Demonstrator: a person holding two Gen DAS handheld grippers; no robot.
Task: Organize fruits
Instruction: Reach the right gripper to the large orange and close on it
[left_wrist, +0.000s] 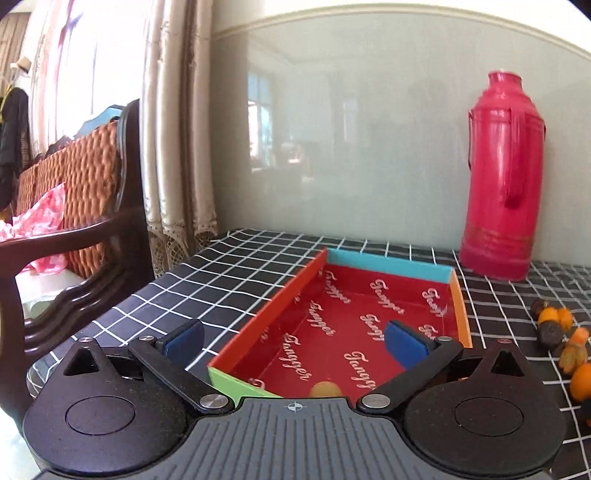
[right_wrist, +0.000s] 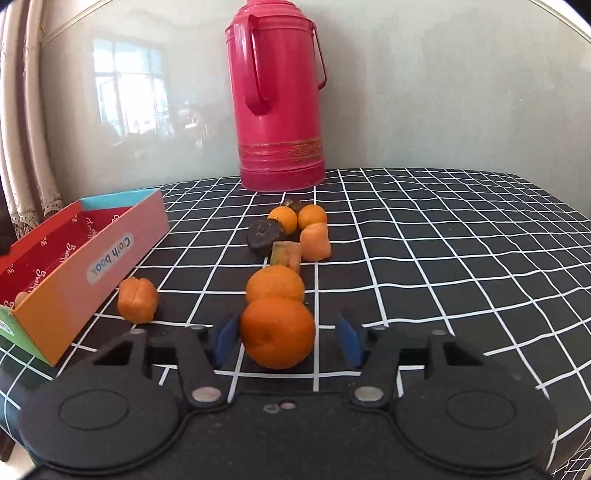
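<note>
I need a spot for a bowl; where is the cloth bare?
Bare cloth spreads right of the fruit cluster, toward the table's right edge. The strip between the box and the fruit holds a stray orange piece. The right hand-held gripper, open, straddles the nearest orange.

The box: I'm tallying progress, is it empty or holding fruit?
Nearly empty. The box shows bare red floor, with one yellowish fruit at its near end, partly hidden.

Orange (right_wrist: 277, 331): round, nearest to me, on the checked cloth.
Second orange (right_wrist: 275, 285): touching it behind.
Fruit cluster (right_wrist: 295, 230): small oranges, dark fruit, orange chunks, farther back.
Box (right_wrist: 74, 273): open, red inside, at my left.
Fruit in box (left_wrist: 325, 389): yellowish, near end.
</note>
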